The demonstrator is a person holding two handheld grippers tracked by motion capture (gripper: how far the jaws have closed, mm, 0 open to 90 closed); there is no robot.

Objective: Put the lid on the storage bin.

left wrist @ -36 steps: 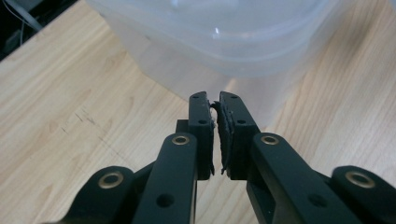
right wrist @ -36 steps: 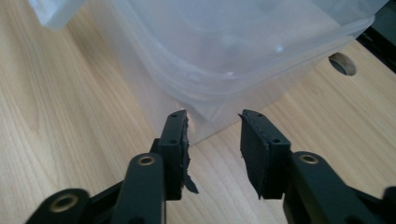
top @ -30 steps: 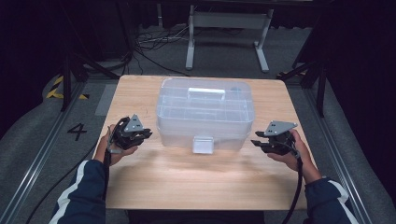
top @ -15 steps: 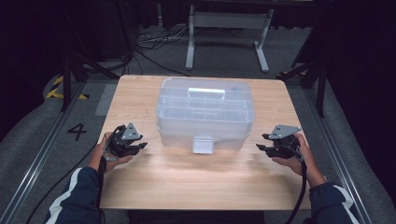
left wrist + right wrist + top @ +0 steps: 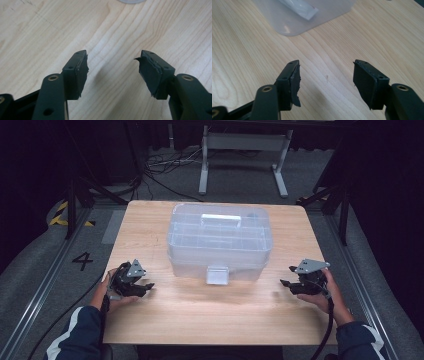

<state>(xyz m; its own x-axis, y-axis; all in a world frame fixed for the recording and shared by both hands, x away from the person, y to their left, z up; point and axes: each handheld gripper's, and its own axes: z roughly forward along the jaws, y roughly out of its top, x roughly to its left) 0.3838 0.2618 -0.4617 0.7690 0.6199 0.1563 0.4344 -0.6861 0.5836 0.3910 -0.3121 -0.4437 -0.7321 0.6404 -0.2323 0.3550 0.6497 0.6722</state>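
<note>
A clear plastic storage box (image 5: 220, 242) with a white handle and a front latch (image 5: 217, 274) stands closed in the middle of the wooden table (image 5: 215, 315). My left gripper (image 5: 146, 287) rests low by the table's left edge, left of the box and apart from it. Its jaws have just been opening and hold nothing (image 5: 112, 67). My right gripper (image 5: 284, 284) sits low to the right of the box, also apart from it. Its jaws have just been opening too, with bare wood between them (image 5: 325, 75). A corner of the box (image 5: 297, 17) shows ahead of the right gripper.
The table stands on grey floor with metal rails along both sides. A white frame stand (image 5: 245, 150) and loose cables (image 5: 160, 167) lie beyond the far edge. A floor mark "4" (image 5: 82, 261) is at the left.
Both hands have drawn back from the box's sides, outward and down toward the table. Both pairs of jaws stand wider apart than before.
</note>
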